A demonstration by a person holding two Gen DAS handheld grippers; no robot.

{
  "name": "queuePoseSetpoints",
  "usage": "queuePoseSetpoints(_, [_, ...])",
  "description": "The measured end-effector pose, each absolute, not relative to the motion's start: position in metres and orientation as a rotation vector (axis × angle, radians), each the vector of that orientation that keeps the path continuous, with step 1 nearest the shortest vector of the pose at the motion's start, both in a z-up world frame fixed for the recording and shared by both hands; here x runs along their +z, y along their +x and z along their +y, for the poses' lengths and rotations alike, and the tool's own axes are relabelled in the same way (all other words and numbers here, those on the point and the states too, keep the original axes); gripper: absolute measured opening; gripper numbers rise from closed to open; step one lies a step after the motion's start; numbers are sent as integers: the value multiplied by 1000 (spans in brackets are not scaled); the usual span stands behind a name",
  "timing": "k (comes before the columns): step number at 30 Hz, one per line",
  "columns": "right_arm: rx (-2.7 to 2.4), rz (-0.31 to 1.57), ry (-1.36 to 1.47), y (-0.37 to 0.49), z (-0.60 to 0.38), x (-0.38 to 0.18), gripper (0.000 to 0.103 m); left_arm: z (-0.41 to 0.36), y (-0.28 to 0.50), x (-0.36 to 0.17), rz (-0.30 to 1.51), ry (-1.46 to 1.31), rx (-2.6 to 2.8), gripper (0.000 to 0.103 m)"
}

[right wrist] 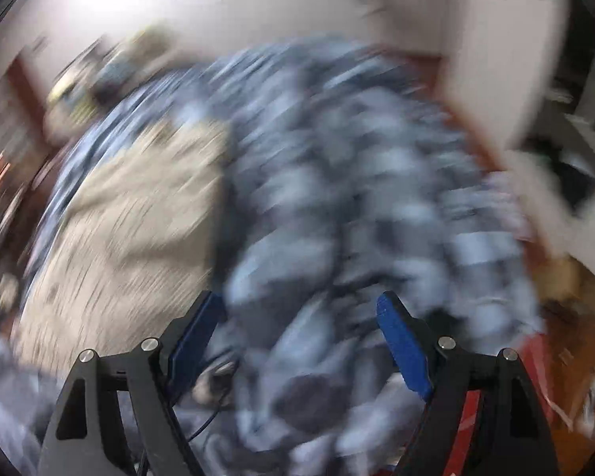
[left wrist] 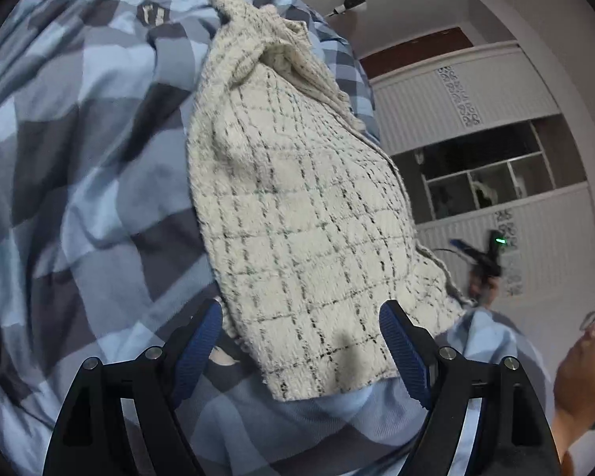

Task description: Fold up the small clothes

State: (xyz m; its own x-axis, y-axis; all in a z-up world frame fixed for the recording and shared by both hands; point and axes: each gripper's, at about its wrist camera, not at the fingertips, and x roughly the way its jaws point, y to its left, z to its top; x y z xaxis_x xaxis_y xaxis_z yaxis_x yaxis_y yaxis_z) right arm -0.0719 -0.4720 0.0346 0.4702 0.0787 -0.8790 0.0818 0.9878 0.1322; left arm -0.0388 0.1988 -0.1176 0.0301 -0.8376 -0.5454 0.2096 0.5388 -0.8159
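A cream knitted garment [left wrist: 297, 206] with thin dark check lines lies spread on a blue and grey checked bedcover [left wrist: 71, 182]. My left gripper [left wrist: 301, 329] is open, its blue pads either side of the garment's near edge, holding nothing. The right gripper [left wrist: 482, 256] shows small in the left wrist view, past the garment's right side. In the right wrist view the picture is heavily blurred; my right gripper [right wrist: 297, 317] is open and empty over the bedcover [right wrist: 357, 198], with the cream garment [right wrist: 131, 214] to its left.
A white wardrobe [left wrist: 496, 91] with dark glass panels stands beyond the bed. A person's face [left wrist: 587, 361] with glasses is at the lower right. Red and orange things [right wrist: 567, 361] lie at the bed's right edge, blurred.
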Motion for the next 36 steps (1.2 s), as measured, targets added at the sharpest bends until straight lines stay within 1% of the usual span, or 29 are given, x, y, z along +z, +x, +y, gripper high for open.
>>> queuePoseSetpoints(3, [260,1226,258,-36,-435,-26,79,186,-45,-131,1331,-619,-911,81])
queuePoseSetpoints(5, [366,1356,334,-20,-414,-69,79,170,-48,-138,1359,-610,-918,81])
queuePoseSetpoints(8, [453,1453,406,-16,-398,-109,79,160,-50,-144,1381,-607,-948,81])
queuePoseSetpoints(10, [494,1489,459,-17,-395,-124,79,156,-51,-146,1386,-603,-960,81])
queuePoseSetpoints(17, [625,1518,490,-38,-384,-135,79,145,-52,-159,1416,-674,-1000,82])
queuePoseSetpoints(20, [645,1542,497,-45,-375,-146,79,140,-54,-171,1438,-709,-1044,88])
queuePoseSetpoints(26, [673,1546,576,-30,-369,-162,78,130,-56,-183,1438,-771,-1045,88])
queuePoseSetpoints(27, [669,1537,570,-31,-366,-162,75,127,-56,-179,1419,-768,-1036,88])
queuePoseSetpoints(28, [669,1525,556,-31,-368,-158,62,124,-55,-177,1402,-762,-1032,84])
queuePoseSetpoints(29, [671,1506,530,-33,-363,-152,52,120,-54,-170,1380,-752,-1033,75])
queuePoseSetpoints(30, [662,1491,505,-34,-360,-147,48,115,-55,-161,1356,-726,-1034,70])
queuePoseSetpoints(31, [648,1475,472,-36,-358,-140,38,112,-54,-154,1339,-703,-1024,60])
queuePoseSetpoints(32, [627,1458,428,-35,-357,-132,25,109,-54,-146,1320,-674,-999,49])
queuePoseSetpoints(33, [598,1440,383,-35,-354,-124,16,107,-53,-141,1303,-658,-975,44])
queuePoseSetpoints(34, [577,1421,356,-33,-352,-117,12,107,-53,-136,1289,-652,-956,38])
queuePoseSetpoints(36, [559,1353,351,-34,-349,-98,10,105,-51,-129,1264,-661,-905,31])
